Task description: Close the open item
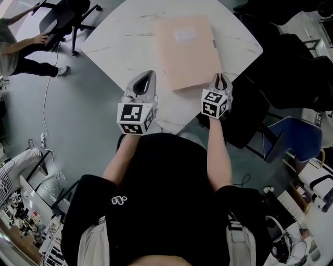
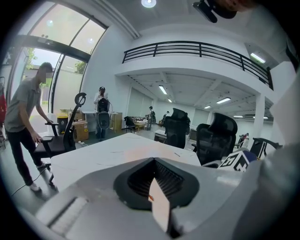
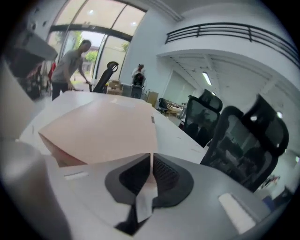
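A flat pale-pink file box [image 1: 187, 52] lies on the white table [image 1: 125, 47], its lid down flat in the head view. My right gripper [image 1: 221, 78] sits at the box's near right corner, its jaws together with nothing between them. In the right gripper view the box [image 3: 103, 131] fills the space just ahead of the right gripper [image 3: 151, 155]. My left gripper [image 1: 148, 75] is over the table just left of the box's near edge, shut and empty. In its own view the left gripper [image 2: 153, 160] points across the table [image 2: 93, 159].
Black office chairs [image 1: 291, 67] crowd the table's right side, and a blue chair [image 1: 291, 137] stands nearer me. At the far left a person [image 1: 21, 47] leans on another black chair [image 1: 62, 15]. The table's near corner [image 1: 171, 124] is close to my body.
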